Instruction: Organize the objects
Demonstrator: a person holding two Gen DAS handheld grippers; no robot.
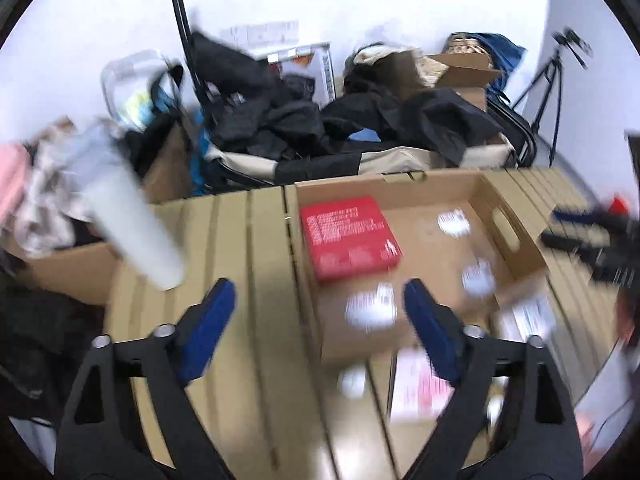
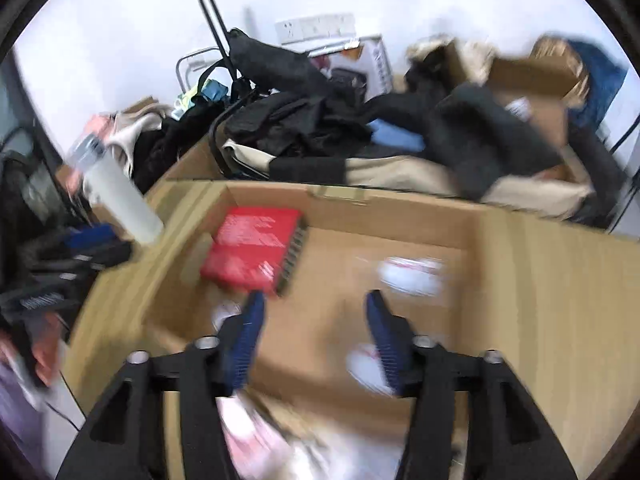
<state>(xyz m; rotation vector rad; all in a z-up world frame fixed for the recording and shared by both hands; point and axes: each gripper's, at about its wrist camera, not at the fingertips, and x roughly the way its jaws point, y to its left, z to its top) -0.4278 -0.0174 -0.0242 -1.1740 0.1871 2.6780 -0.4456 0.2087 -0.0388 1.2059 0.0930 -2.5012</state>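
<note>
A shallow cardboard box (image 1: 500, 224) stands on the tan slatted table (image 1: 248, 320). A red flat box (image 1: 350, 238) lies in its far left corner, with several small white packets (image 1: 370, 310) on its floor. My left gripper (image 1: 318, 300) is open and empty above the box's left wall. My right gripper (image 2: 314, 304) is open and empty above the inside of the box (image 2: 460, 208), close to the red box (image 2: 254, 246) and white packets (image 2: 412, 276). A white bottle (image 1: 132, 228) tilts at the table's left edge; it also shows in the right wrist view (image 2: 120, 196).
Dark clothes (image 1: 288, 120) and a beige bag are piled behind the table, beside open cartons (image 1: 464, 72) and a tripod (image 1: 548, 92). A white and pink packet (image 1: 420, 388) lies on the table in front of the box. The right gripper (image 1: 592, 236) shows blurred at the right.
</note>
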